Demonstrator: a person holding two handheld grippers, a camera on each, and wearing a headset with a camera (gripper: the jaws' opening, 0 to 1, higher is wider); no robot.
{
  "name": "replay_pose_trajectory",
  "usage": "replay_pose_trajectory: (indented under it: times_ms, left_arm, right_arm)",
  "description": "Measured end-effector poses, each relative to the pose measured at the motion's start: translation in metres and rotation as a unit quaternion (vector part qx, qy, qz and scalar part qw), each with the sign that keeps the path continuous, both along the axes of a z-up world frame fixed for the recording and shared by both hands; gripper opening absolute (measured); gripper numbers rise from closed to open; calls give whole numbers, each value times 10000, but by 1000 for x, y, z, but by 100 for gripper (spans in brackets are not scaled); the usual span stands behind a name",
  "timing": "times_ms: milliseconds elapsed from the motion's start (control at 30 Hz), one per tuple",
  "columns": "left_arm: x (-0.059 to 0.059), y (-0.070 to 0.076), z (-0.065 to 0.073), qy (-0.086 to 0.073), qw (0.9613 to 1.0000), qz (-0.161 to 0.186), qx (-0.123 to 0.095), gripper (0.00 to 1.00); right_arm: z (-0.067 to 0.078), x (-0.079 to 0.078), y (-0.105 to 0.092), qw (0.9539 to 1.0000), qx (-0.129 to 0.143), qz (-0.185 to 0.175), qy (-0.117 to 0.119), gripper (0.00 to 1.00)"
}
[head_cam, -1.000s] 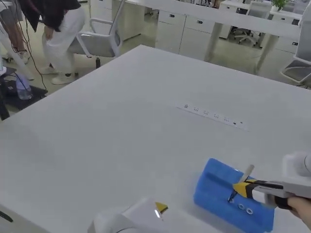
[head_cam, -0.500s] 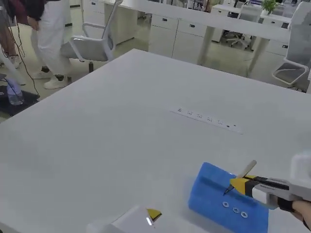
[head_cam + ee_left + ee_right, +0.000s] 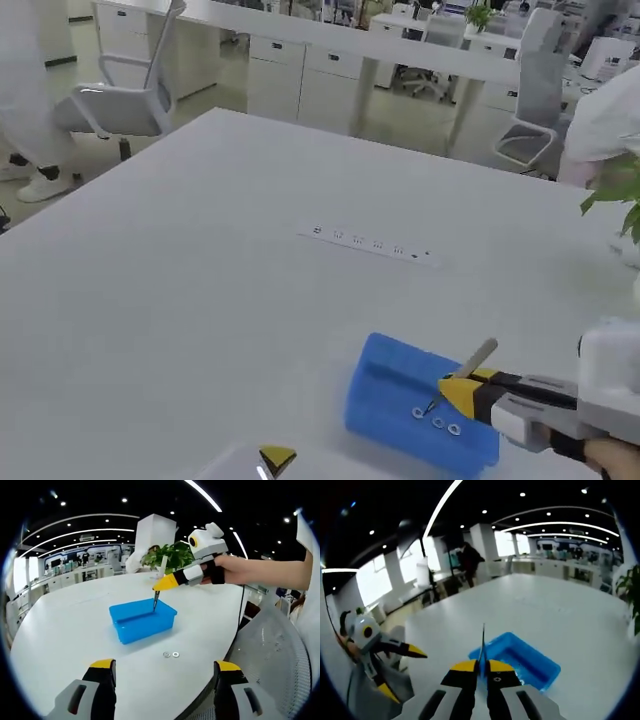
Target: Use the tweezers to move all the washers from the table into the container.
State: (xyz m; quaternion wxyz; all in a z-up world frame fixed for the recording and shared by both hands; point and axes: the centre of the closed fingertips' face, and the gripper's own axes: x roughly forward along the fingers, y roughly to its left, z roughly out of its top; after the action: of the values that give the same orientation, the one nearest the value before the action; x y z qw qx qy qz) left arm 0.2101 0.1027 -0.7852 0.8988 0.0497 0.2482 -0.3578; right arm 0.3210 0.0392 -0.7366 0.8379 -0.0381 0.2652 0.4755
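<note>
Washers (image 3: 170, 654) on table (image 3: 65, 630) beside container (image 3: 142, 623)

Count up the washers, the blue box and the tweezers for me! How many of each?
Washers: 5 (3 in the blue container, 2 on the table)
Blue container: 1
Tweezers: 1
Total: 7

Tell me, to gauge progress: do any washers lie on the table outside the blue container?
Yes, two washers lie on the white table just outside the blue container.

Smooth plastic container (image 3: 385, 385); shiny metal washers (image 3: 437, 421); matt smooth table (image 3: 200, 280).
</note>
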Motion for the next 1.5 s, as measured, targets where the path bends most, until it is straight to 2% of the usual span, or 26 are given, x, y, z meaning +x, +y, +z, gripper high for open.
replay_pose_trajectory:
  times_ms: [167, 367, 500, 667, 800, 867, 1067, 1400, 1500]
  left_arm:
    - [0, 1, -1, 45, 10000, 53, -26, 81]
    - [2, 6, -4, 59, 9998, 157, 64, 80]
    - [3, 9, -5, 66, 9997, 233, 73, 80]
    - [2, 8, -6, 69, 9998, 195, 83, 80]
    - [2, 7, -6, 53, 9998, 151, 104, 79]
    - [2, 7, -6, 51, 9998, 152, 93, 79]
    - [1, 7, -6, 54, 9999, 118, 112, 79]
    - [1, 7, -7, 82, 9998, 126, 131, 79]
    - [0, 7, -8, 90, 9998, 131, 146, 79]
  right_arm:
    - [-11, -18, -2, 9998, 19, -56, 177, 4]
    - [-34, -37, -1, 9990, -31, -88, 448, 4]
    - [-49, -47, 0, 9982, -184, -81, 564, 4]
    - [-66, -54, -2, 9966, -194, -192, 773, 4]
    - [-71, -58, 1, 9958, -108, -289, 861, 4]
    - [-74, -61, 3, 9958, -151, -267, 863, 4]
    - [-77, -64, -3, 9959, -388, -216, 785, 4]
    - [-79, -67, -1, 9965, -322, -136, 763, 4]
    - [-79, -68, 0, 9970, -350, -90, 687, 4]
